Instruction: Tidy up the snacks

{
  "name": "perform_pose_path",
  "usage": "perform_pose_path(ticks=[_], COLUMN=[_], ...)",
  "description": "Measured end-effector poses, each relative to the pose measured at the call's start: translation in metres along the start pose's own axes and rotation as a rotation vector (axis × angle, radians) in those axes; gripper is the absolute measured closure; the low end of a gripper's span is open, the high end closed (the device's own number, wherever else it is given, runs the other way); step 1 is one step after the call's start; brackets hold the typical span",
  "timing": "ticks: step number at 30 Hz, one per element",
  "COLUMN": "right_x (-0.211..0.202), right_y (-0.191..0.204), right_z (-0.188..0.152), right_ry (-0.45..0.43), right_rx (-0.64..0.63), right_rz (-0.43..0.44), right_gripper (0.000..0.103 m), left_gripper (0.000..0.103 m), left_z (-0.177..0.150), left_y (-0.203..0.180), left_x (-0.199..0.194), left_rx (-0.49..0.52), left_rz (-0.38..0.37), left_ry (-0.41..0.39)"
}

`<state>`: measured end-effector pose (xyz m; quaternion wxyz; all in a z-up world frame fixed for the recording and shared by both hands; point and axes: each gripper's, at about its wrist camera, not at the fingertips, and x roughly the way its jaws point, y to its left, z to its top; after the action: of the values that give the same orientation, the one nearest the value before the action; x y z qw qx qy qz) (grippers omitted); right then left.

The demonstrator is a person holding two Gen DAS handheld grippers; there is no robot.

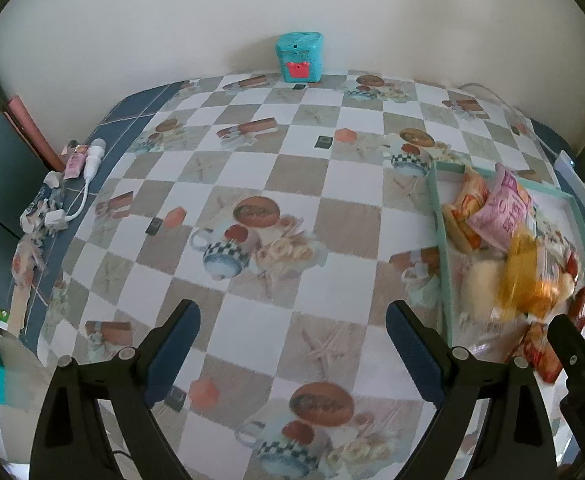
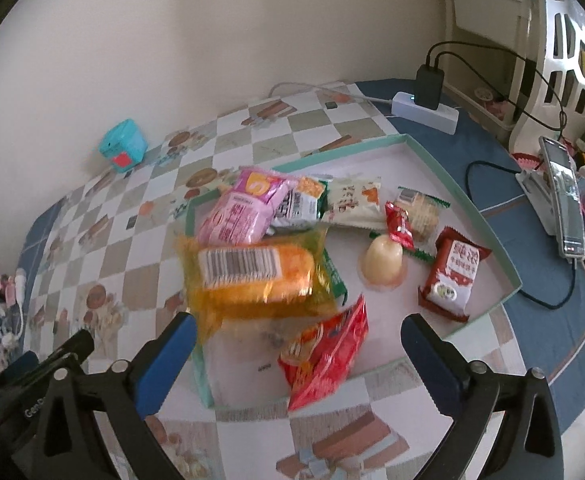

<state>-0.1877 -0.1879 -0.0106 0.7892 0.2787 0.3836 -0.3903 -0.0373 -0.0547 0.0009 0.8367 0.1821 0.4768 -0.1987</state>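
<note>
A shallow mint-rimmed tray (image 2: 464, 196) holds several snack packs: an orange-yellow pack (image 2: 252, 276) that looks blurred, a pink pack (image 2: 240, 208), a red bag (image 2: 328, 352) hanging over the near rim, a dark red packet (image 2: 452, 272) and a pale jelly cup (image 2: 382, 262). My right gripper (image 2: 296, 340) is open just in front of the tray, with nothing between its fingers. My left gripper (image 1: 292, 328) is open and empty over the checkered tablecloth, left of the tray (image 1: 438, 216). The snacks also show in the left wrist view, including the pink pack (image 1: 500, 208).
A teal box (image 1: 301, 57) stands by the wall; it also shows in the right wrist view (image 2: 123, 145). A white charger cable (image 1: 88, 168) and scraps lie at the table's left edge. A power strip (image 2: 424, 112), cables and a phone on a stand (image 2: 562, 204) sit right of the tray.
</note>
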Motion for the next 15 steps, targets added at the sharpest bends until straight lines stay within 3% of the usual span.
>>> perform_pose_path(ticks=[6, 15], right_x=[-0.006, -0.014], right_y=[0.003, 0.006], right_z=[-0.018, -0.019], right_ry=[0.011, -0.016], right_rx=[-0.036, -0.043], right_rz=[-0.012, -0.026], right_gripper=[0.000, 0.000], left_gripper=[0.009, 0.009], left_z=[-0.019, -0.031], left_y=[0.012, 0.020], left_x=[-0.008, -0.012], left_rx=[0.012, 0.020], left_rz=[0.020, 0.035], left_ry=[-0.009, -0.005])
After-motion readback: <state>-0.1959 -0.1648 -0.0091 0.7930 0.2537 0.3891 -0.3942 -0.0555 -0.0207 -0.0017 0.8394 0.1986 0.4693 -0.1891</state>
